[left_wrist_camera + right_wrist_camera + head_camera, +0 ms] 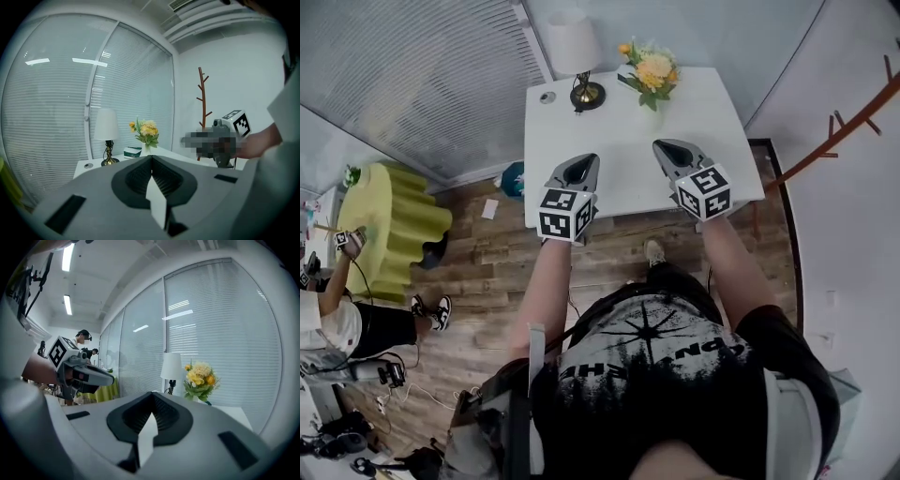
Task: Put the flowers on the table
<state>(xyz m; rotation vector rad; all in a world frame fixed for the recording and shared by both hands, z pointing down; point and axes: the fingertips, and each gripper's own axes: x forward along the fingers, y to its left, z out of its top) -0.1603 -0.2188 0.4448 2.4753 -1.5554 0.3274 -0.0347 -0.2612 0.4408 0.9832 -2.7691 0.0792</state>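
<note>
Yellow flowers (653,72) stand at the frame's top on the white table (619,131), near the lamp (577,58); at mid-frame we hold our left tongs (578,172) and right tongs (676,153), both closed and empty.

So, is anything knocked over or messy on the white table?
No, nothing stands out. The flowers stand upright at the far edge of the table, near the lamp, which is upright too. Nothing looks spilled or broken.
</note>
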